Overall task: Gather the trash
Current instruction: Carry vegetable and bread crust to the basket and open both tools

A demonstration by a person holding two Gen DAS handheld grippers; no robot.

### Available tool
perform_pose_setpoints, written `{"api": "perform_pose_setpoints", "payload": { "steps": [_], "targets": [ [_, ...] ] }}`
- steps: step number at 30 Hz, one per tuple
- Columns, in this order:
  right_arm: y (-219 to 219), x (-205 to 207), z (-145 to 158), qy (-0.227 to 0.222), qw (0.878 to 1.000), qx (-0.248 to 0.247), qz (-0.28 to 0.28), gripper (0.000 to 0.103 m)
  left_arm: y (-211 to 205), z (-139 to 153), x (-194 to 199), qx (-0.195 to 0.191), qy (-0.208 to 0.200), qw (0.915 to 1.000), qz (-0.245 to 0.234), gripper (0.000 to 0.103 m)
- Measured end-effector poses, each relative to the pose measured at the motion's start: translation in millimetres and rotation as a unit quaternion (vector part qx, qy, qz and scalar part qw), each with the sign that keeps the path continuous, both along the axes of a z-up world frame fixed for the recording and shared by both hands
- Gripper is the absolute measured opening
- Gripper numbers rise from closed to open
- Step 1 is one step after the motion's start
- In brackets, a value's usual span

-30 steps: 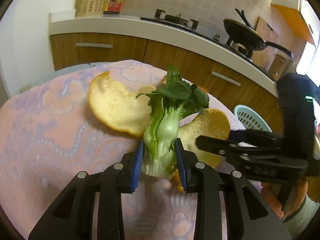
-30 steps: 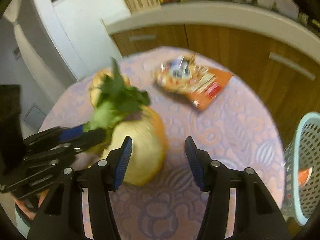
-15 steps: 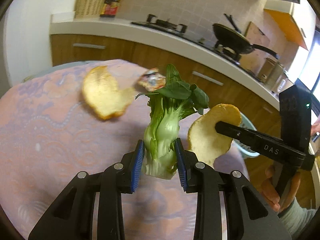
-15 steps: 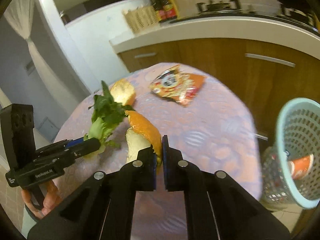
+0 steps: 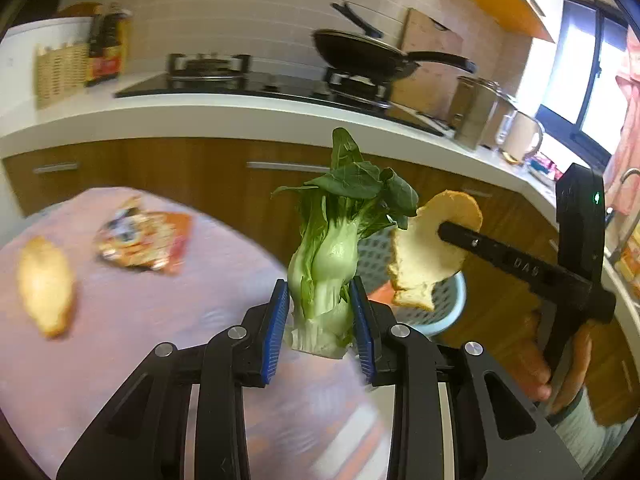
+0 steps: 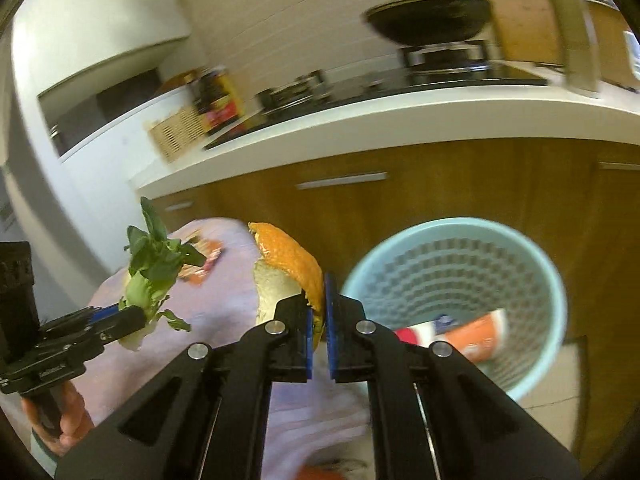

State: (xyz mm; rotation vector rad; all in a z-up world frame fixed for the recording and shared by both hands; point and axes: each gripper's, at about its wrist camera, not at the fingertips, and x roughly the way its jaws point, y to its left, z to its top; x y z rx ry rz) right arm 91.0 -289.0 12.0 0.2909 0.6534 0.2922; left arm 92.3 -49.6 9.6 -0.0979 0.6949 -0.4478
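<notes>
Your left gripper [image 5: 320, 320] is clamped on the bok choy [image 5: 332, 256], stalk upright; your right gripper [image 6: 318, 320] pinches the orange peel [image 6: 288, 268], near the blue basket [image 6: 532, 256].

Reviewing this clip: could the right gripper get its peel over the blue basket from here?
Probably yes. The right gripper, shut on the orange peel, faces the blue basket, whose open mouth lies just beyond with nothing between.

Tiled wall [image 5: 240, 8]; wood cabinets [image 5: 168, 168]; window [image 5: 592, 80]
</notes>
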Motion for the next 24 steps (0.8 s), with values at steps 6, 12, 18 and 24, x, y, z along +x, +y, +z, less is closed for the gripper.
{"api": "perform_pose_setpoints", "payload": {
  "steps": [6,12,18,24],
  "targets": [
    [-46,6,-13,0.014,0.998,-0.002,-0.056,0.004,-60,-7,28,0.021,0.018,0.9993,-0.028,0.029],
    [-78,20,-42,0.061,0.993,0.015,-0.099,0.004,-105,-21,52,0.035,0.035,0.9977,-0.046,0.029],
    [-89,36,-69,0.109,0.988,0.024,-0.104,0.004,-136,-43,71,0.048,0.060,0.9957,-0.051,0.029],
    [-83,54,-97,0.181,0.979,-0.008,-0.099,0.007,-147,-65,91,0.063,0.101,0.9917,-0.049,0.030]
  ]
}}
